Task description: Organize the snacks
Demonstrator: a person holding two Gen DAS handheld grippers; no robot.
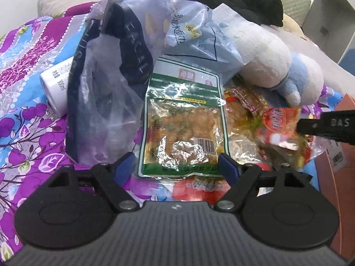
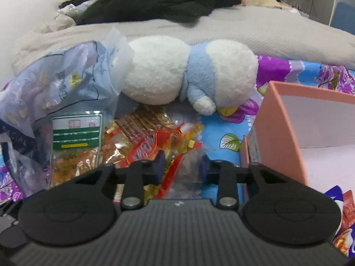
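On a flowered bedspread (image 1: 24, 119) lies a heap of snacks. The left gripper (image 1: 177, 161) hangs with its jaws wide apart on either side of the bottom edge of a green-edged packet (image 1: 184, 122), not pressing it. The right gripper (image 2: 180, 166) has its jaws drawn in on a red and clear wrapper (image 2: 175, 168) (the pads look to be pinching it). A pink box (image 2: 279, 133) stands open just right of the heap, and a white and blue plush toy (image 2: 190, 75) lies behind.

A white-and-blue plush toy (image 2: 188, 75) lies on the floral bedsheet (image 1: 26, 102) near a white bottle (image 1: 57, 84) and black clothing (image 2: 155, 0).
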